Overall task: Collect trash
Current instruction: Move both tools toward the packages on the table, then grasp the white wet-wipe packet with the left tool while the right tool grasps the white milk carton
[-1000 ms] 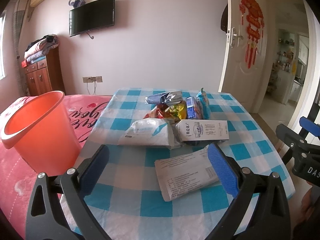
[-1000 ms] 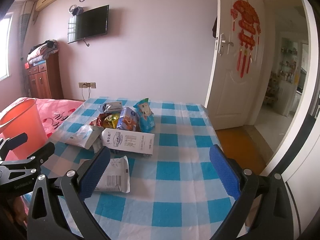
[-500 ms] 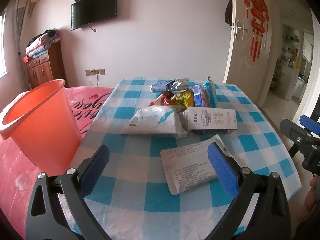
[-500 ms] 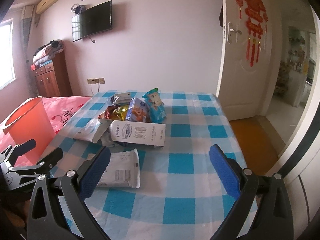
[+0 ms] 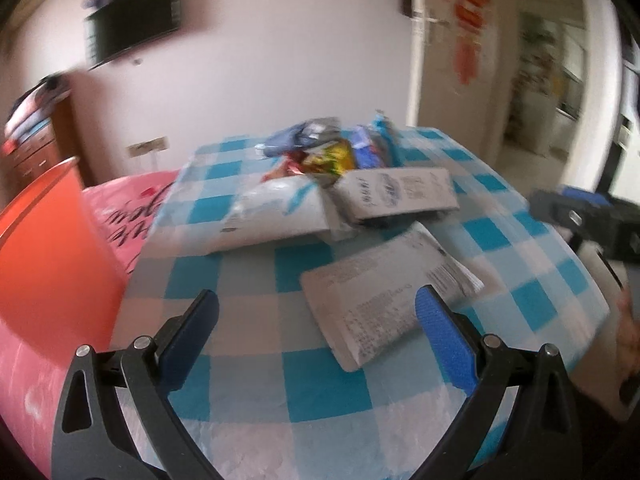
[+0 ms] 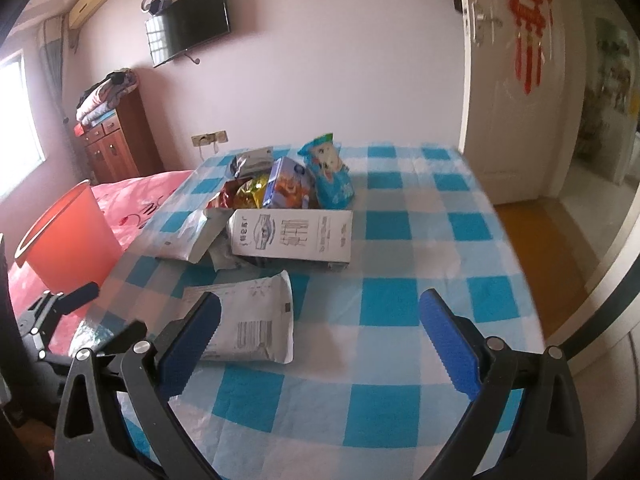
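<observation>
A pile of trash lies on the blue-checked tablecloth (image 6: 400,304): a flat white wrapper (image 5: 380,304) (image 6: 252,320) nearest me, a white carton (image 5: 396,196) (image 6: 292,236), a white pouch (image 5: 272,216) (image 6: 188,232) and several coloured snack bags (image 6: 288,188) behind. An orange bucket (image 5: 48,248) (image 6: 68,236) stands left of the table. My left gripper (image 5: 316,328) is open and empty, just short of the flat wrapper. My right gripper (image 6: 320,332) is open and empty over the table's near edge, right of the wrapper.
A pink bed (image 6: 140,196) lies behind the bucket. A wooden cabinet (image 6: 116,140) stands by the far wall. A white door (image 6: 516,100) and open doorway are on the right. The left gripper shows at the right wrist view's left edge (image 6: 52,320).
Both grippers have moved forward and down toward the table. The flat wrapper is now closer to the left gripper's fingers. The left view is blurred from motion.
</observation>
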Tool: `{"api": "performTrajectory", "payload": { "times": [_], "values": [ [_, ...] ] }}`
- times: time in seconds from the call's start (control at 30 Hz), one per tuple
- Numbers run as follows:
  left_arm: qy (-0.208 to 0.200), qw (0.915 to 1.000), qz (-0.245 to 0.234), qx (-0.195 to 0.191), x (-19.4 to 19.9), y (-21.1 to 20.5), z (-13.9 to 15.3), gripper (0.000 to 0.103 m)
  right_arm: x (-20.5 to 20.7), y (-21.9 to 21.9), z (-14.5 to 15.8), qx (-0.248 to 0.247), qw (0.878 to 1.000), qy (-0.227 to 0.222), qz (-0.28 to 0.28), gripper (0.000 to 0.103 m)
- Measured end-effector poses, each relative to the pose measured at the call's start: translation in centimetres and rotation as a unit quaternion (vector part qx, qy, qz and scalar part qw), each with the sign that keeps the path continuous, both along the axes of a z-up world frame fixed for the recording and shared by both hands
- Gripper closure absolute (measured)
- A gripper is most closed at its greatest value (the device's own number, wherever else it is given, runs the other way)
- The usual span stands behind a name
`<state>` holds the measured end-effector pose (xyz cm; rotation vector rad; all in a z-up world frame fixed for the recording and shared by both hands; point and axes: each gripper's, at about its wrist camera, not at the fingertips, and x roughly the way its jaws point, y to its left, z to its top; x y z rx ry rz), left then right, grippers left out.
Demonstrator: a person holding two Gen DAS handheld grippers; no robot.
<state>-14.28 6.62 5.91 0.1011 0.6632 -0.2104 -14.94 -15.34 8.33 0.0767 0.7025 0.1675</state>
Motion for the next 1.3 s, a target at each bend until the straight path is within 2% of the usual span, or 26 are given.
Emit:
{"api": "performTrajectory", "payload": {
  "times": [0.13,0.27,0.43,0.57,0.67,0.83,1.03,1.17,1.3],
  "values": [
    [-0.006,0.9956,-0.089,0.027,0.1,-1.2,-0.4,0.004,0.9,-0.4,-0.6,0.009,1.000,0.015,0.007,0.005],
    [-0.019,0.9872,-0.149,0.053,0.6,-2.4,-0.5,0.004,1.8,-0.6,-1.2,0.015,0.999,0.027,0.016,0.005],
    [0.001,0.9780,-0.197,0.069,3.1,-3.4,-1.3,0.004,2.6,-0.6,-1.8,0.022,0.998,0.044,0.028,0.006],
    [0.006,0.9615,-0.253,0.107,4.3,-5.0,-2.1,0.004,3.3,-0.6,-2.4,0.028,0.997,0.060,0.037,0.017],
    [0.010,0.9536,-0.273,0.126,5.3,-5.8,-2.5,0.004,3.9,-0.9,-2.8,0.045,0.996,0.073,0.040,0.017],
    [0.039,0.9428,-0.302,0.135,7.2,-6.6,-3.6,0.004,4.9,-1.4,-3.4,0.068,0.993,0.087,0.046,0.017],
    [0.067,0.9443,-0.307,0.097,8.4,-6.6,-3.8,0.004,7.0,-2.3,-3.9,0.104,0.988,0.106,0.050,0.017],
    [0.092,0.9487,-0.295,0.069,8.5,-6.9,-4.4,0.006,8.6,-2.6,-4.4,0.124,0.984,0.119,0.049,0.017],
    [0.098,0.9556,-0.273,0.053,7.9,-6.8,-4.5,0.011,10.3,-2.5,-4.6,0.136,0.981,0.124,0.052,0.017]
  ]
}}
